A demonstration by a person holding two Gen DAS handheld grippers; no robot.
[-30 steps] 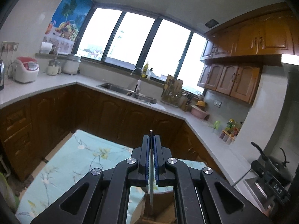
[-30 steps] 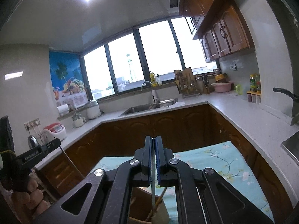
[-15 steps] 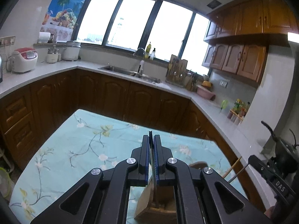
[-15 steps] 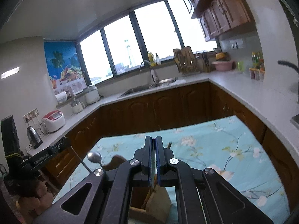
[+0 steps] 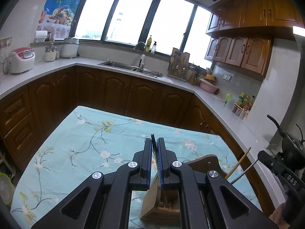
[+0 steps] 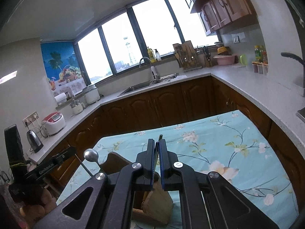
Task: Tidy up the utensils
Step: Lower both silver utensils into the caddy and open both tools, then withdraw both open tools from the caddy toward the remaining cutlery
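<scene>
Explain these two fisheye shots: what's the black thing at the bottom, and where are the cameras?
There is no robot arm. A person holds a two-finger gripper in each hand, and a camera on each one looks forward along its fingers. One picture is from the left gripper, the other from the right gripper; the black frame at the bottom is the gripper itself. Both hang over a table with a floral tablecloth in a kitchen. On it stands a wooden utensil holder, with a metal spoon and a chopstick sticking up near it. Each gripper is shut on a thin dark utensil handle; what kind of utensil is unclear.
</scene>
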